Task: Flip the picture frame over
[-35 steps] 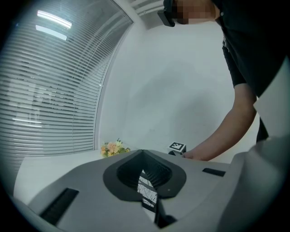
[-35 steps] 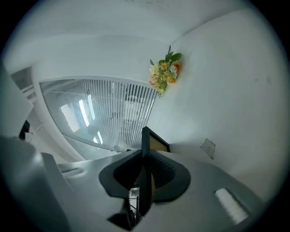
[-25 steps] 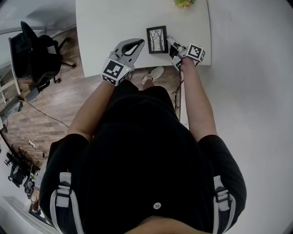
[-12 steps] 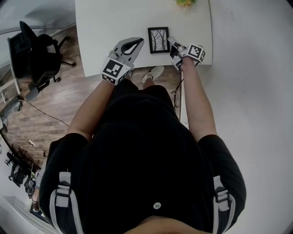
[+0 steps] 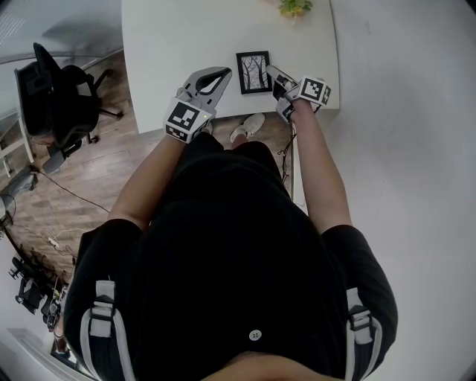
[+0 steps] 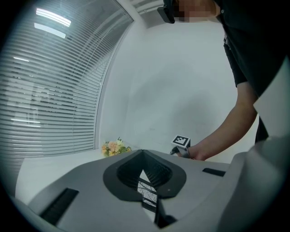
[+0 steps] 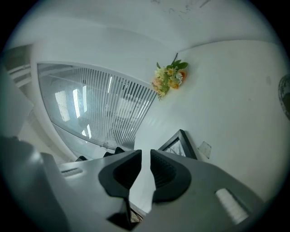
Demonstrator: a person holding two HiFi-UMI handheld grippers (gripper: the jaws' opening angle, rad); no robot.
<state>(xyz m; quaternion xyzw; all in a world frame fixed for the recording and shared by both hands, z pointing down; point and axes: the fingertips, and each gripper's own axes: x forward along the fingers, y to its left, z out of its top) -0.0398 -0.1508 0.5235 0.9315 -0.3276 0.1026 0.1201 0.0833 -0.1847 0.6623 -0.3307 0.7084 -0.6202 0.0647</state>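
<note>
A small black picture frame (image 5: 253, 71) with a tree print lies face up near the front edge of the white table (image 5: 171, 45). My right gripper (image 5: 272, 71) is at its right edge, jaws nearly closed on that edge. In the right gripper view the frame's corner (image 7: 179, 144) sticks out beyond the jaws (image 7: 145, 152) and looks tilted up. My left gripper (image 5: 223, 71) hovers just left of the frame, shut, tips touching, with nothing held. Through the left gripper's (image 6: 142, 154) finger loop I see part of the print (image 6: 147, 192).
A small bunch of flowers (image 5: 295, 6) lies at the table's far edge. Below the table's front edge are a shoe (image 5: 249, 125) and wooden floor. A black office chair (image 5: 56, 89) stands to the left. A white wall runs along the right side.
My right gripper has risen a little while staying on the frame's right edge. The left gripper has kept its place.
</note>
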